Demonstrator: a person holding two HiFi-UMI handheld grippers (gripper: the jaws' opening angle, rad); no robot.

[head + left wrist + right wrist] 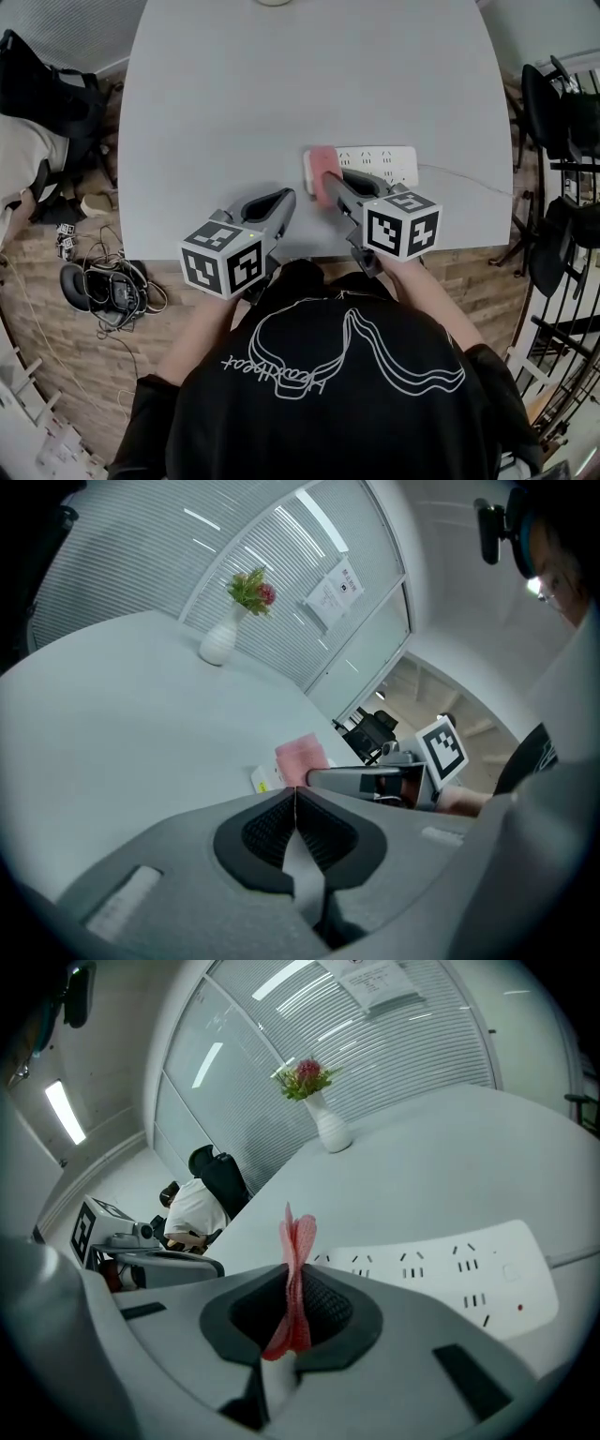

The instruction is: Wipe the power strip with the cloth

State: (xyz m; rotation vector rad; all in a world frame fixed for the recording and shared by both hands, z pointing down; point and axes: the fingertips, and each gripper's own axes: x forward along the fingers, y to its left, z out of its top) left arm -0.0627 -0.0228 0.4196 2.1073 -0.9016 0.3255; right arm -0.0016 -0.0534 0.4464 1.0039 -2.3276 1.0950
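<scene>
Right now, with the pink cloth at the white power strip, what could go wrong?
The left gripper is shut and apart from the power strip, so wiping may slide the unheld strip. The right gripper pinches only a thin fold of cloth; rubbing could pull it loose.

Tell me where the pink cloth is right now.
In the head view the pink cloth is clamped in the right gripper, over the left end of the power strip near the front edge of the table.
</scene>
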